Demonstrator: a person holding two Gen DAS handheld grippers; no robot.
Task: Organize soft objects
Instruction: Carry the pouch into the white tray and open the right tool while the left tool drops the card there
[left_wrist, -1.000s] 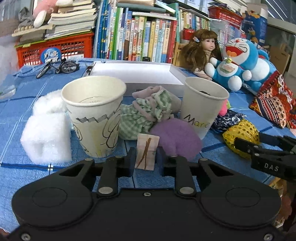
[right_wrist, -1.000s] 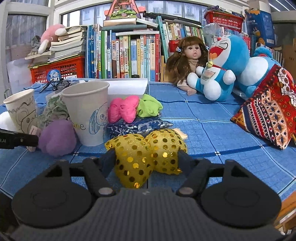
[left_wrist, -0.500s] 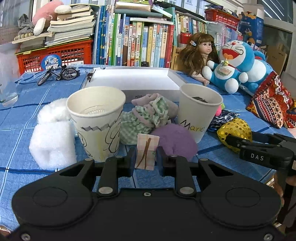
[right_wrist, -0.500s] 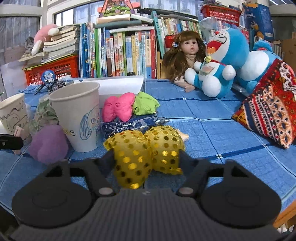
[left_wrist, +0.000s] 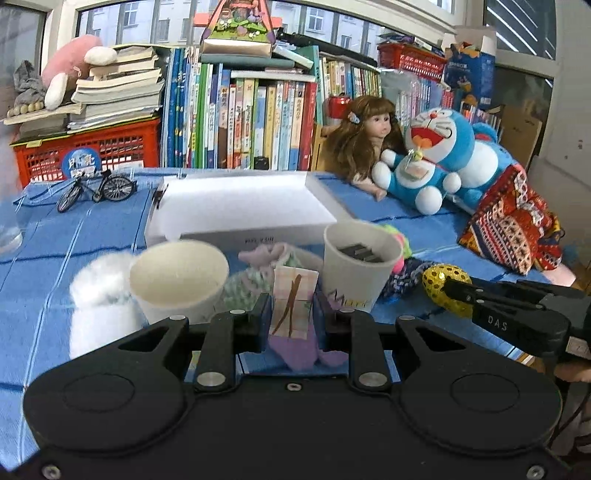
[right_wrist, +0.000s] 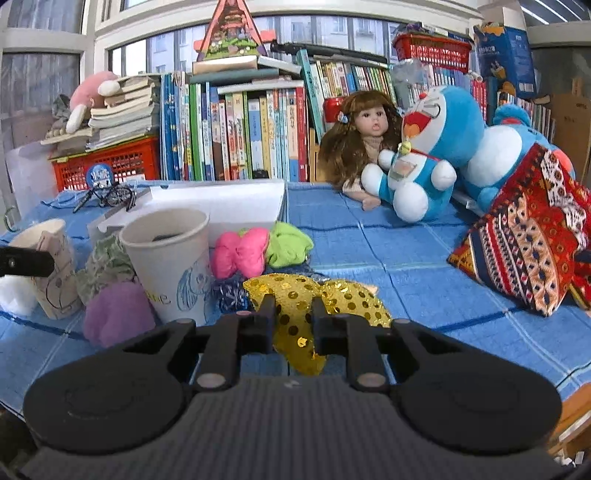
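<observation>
Left tool (left_wrist: 292, 316): pressed onto a small tan card (left_wrist: 293, 303), raised off the surface (left_wrist: 92, 229) between 2 paper cups (left_wrist: 179, 280), likely for dropping into 1. Right tool (right_wrist: 293, 320): pinching the gold sequin bow (right_wrist: 317, 295) at its middle, probably so both loops hang evenly. Bow lifted just right of the near cup (right_wrist: 168, 269). Pink bow (right_wrist: 240, 254), green bow (right_wrist: 290, 245) and purple puff (right_wrist: 116, 317) lying loose around the cups, not yet sorted.

Both wrist views low, near, facing bookshelf (left_wrist: 240, 110); shared cups, perhaps overlapping fully.
</observation>
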